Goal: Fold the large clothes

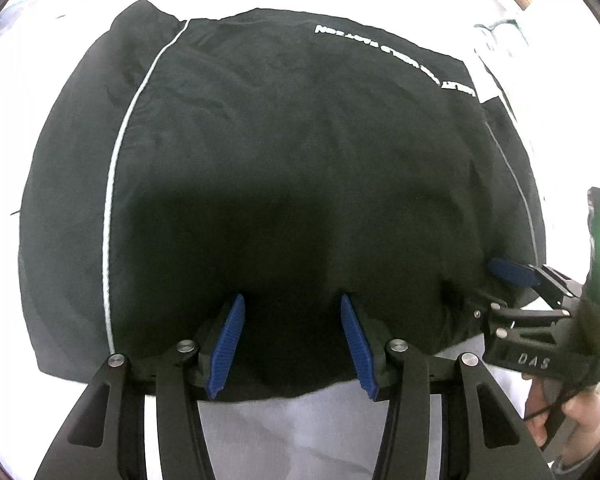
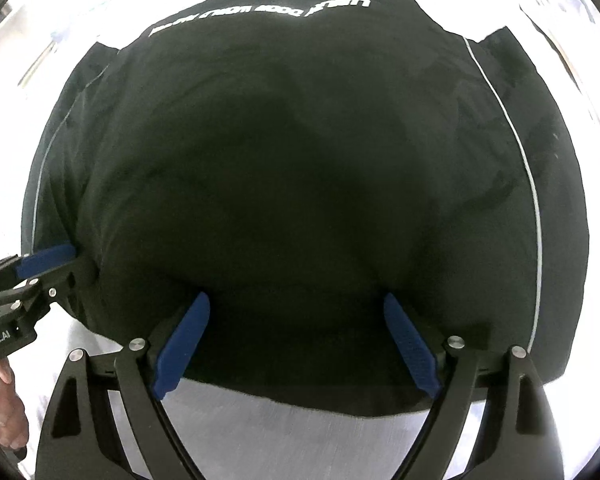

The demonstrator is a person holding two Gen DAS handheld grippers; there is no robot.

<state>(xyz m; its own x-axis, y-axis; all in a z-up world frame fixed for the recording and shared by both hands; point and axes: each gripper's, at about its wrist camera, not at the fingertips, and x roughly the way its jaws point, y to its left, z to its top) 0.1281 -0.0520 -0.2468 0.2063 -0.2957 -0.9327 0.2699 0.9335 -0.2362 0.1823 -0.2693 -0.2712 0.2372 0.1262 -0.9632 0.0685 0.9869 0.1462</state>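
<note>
A black garment (image 1: 284,168) lies spread across a white table (image 1: 284,432), filling the centre of both wrist views, its white lettering (image 1: 396,60) running along the far edge at the top of the frame. The left gripper (image 1: 292,344) sits at the garment's near hem in the lower centre, blue pads (image 1: 226,348) spread wide with cloth lying between them, gripping nothing. The right gripper (image 2: 296,344) takes the same stance further along that hem, likewise wide open; both appear placed to pinch the near edge and carry it over for a fold. White piping (image 1: 114,208) curves down the left of the frame. Deep shadow blots the cloth just ahead of the fingers, so layers there are hard to make out, and glare washes out the table's edges.
</note>
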